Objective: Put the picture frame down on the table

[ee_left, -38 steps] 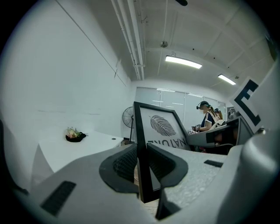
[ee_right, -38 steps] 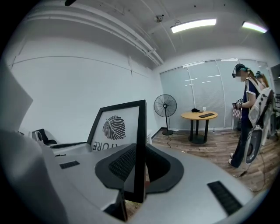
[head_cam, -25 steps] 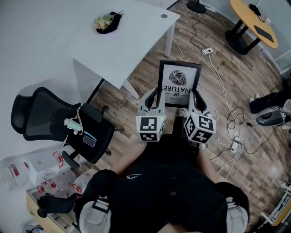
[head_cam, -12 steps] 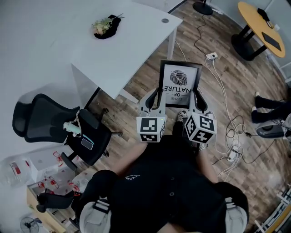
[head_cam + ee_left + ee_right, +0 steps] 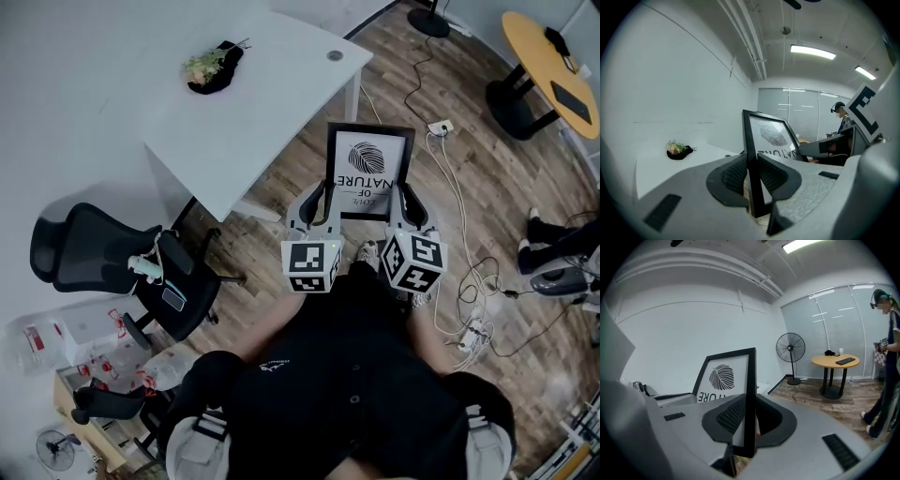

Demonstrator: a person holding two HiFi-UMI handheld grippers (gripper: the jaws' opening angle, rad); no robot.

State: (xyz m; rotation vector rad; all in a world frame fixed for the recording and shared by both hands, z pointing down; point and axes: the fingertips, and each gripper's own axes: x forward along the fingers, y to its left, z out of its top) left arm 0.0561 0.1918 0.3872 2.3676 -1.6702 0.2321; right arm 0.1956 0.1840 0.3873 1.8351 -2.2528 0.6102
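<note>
A black picture frame [image 5: 368, 171] with a leaf print and the words "LOVE OF NATURE" hangs in the air over the wooden floor, just off the near corner of the white table [image 5: 253, 94]. My left gripper [image 5: 322, 202] is shut on the frame's left edge [image 5: 751, 154]. My right gripper [image 5: 405, 200] is shut on its right edge [image 5: 750, 404]. Both hold it in front of the person's body, with the print upside down in the head view.
A dark bowl with flowers [image 5: 212, 64] sits on the table. A black office chair [image 5: 122, 272] stands at the left. Cables and a power strip [image 5: 469, 328] lie on the floor at the right. A round yellow table [image 5: 553, 56] and a fan [image 5: 790, 350] stand farther off. A person [image 5: 886, 362] stands at the right.
The frame and both grippers keep their place in front of the body. The table and floor have shifted slightly in the head view, as the viewpoint drifts toward the table.
</note>
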